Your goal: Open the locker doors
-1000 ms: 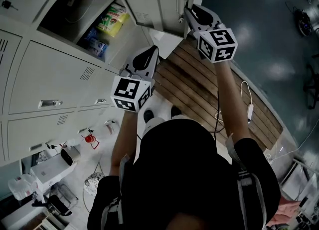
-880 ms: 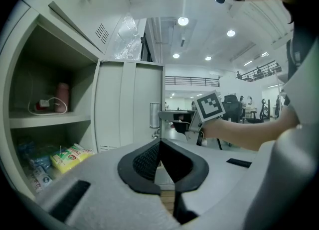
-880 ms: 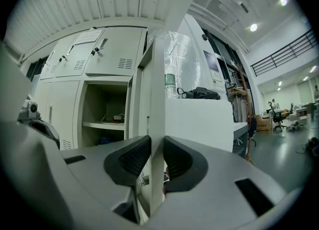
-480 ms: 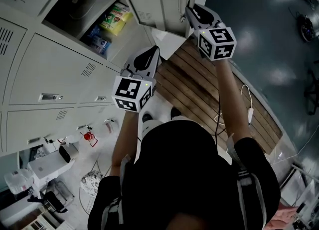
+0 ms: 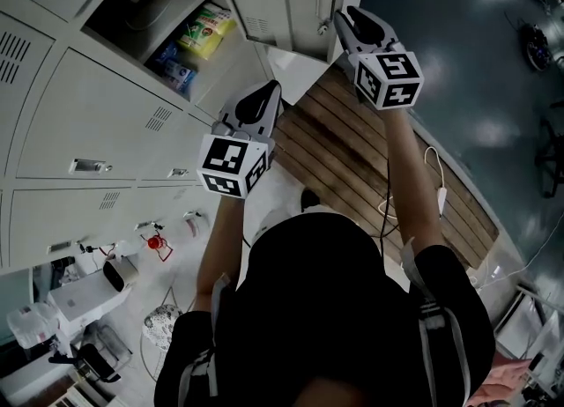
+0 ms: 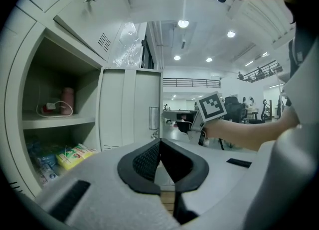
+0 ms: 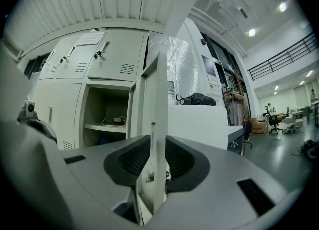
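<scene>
Large workshop hall (steel lockers (image 5: 97, 132))

- The head view is dim and underexposed; the person's dark top (image 5: 335, 308) is a near-black mass with no detail.
- The glossy floor (image 5: 480, 62) carries soft pale reflections of overhead lamps. The lockers (image 5: 88, 123) look flat grey, and the open compartment lies in shade.
- The left gripper view is brighter: round ceiling lights (image 6: 183, 23) glare, and the far hall is washed out.
- Both gripper views are fisheye, with black corners and straight locker edges that bow outward.
- The left gripper (image 6: 159, 143) and right gripper (image 7: 153, 142) fill the foreground, soft and slightly out of focus.
- The locker door (image 7: 158, 99) edge between the right gripper's jaws shows as a pale, evenly lit strip.
</scene>
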Motion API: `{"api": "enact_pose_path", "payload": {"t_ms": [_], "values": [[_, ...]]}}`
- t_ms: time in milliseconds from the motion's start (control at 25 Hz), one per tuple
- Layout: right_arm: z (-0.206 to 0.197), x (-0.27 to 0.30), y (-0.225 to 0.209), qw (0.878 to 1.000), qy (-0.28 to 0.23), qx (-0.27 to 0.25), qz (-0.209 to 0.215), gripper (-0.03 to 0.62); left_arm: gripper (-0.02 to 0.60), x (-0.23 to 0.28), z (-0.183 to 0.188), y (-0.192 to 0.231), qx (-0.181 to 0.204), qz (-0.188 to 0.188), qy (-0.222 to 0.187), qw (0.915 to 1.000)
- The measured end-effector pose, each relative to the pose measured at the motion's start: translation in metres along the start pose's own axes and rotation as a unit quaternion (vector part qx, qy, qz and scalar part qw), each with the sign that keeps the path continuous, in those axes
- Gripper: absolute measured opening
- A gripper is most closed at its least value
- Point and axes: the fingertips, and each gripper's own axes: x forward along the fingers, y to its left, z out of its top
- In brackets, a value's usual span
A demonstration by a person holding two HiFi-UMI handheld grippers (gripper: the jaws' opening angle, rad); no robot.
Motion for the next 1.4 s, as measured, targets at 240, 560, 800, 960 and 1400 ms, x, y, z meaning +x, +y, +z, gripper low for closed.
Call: {"api": "enact_pose_path", "payload": {"t_ms": [240, 560, 800, 960, 1400], "values": [[0.003, -0.027, 0.025, 1.000, -0.003, -0.001, -0.004, 0.089, 0.015, -0.016, 0.001, -0.002, -0.007, -0.013, -0.007, 0.9999], [0.003, -0.063, 0.082, 1.000, -0.002, 0.006, 0.005, 0.084, 0.015, -0.043, 0.004, -0.004, -0.010, -0.033, -0.011, 0.9993], [0.003, -0.090, 0.120, 1.000, -0.005, 0.021, -0.001, 0.057, 0.015, -0.068, 0.006, -0.004, -0.003, -0.046, -0.014, 0.9988], [-0.001, -0.105, 0.142, 1.000, -0.003, 0.023, -0.005, 0.048, 0.015, -0.080, 0.006, -0.004, -0.006, -0.053, -0.018, 0.9984], [-0.011, -0.133, 0.184, 0.999, 0.005, 0.034, -0.009, 0.009, 0.015, -0.101, 0.001, -0.013, -0.008, -0.071, -0.023, 0.9972]]}}
